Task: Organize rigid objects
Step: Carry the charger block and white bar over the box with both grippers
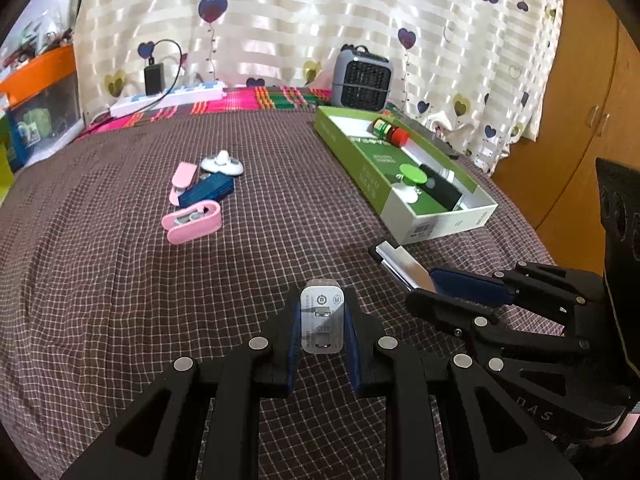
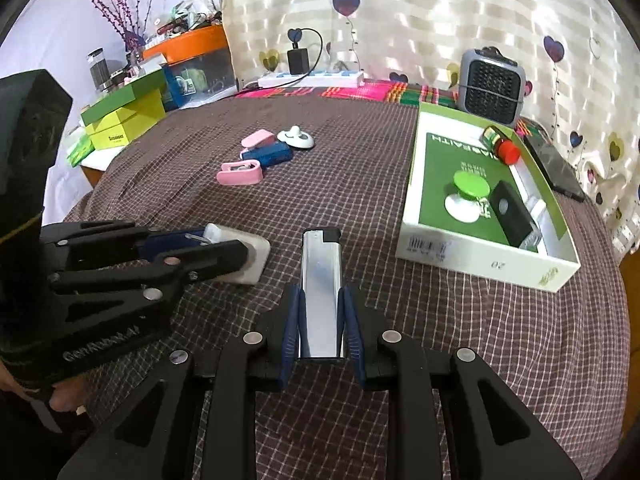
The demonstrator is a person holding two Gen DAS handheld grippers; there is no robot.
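Observation:
My left gripper (image 1: 322, 306) is shut on a white plug-in charger (image 1: 322, 322) and holds it a little above the checked cloth. The right wrist view shows this gripper (image 2: 242, 254) at the left with the charger (image 2: 256, 258). My right gripper (image 2: 320, 296) is shut on a silver lighter (image 2: 320, 280) with a black top. In the left wrist view that gripper (image 1: 424, 284) holds the lighter (image 1: 402, 266) just short of the open green box (image 1: 440, 226). The box (image 2: 480, 258) holds a green-topped disc (image 2: 471, 186), a black device (image 2: 512, 212) and a red-capped bottle (image 2: 502, 146).
Two pink pieces (image 1: 192, 222), a blue case (image 1: 206, 192) and a white spinner-like thing (image 1: 222, 164) lie grouped mid-cloth. A grey heater (image 1: 362, 80) and a power strip (image 1: 168, 98) stand at the back. A black phone (image 2: 556, 168) lies right of the box. Stacked green boxes (image 2: 124, 116) sit at the far left.

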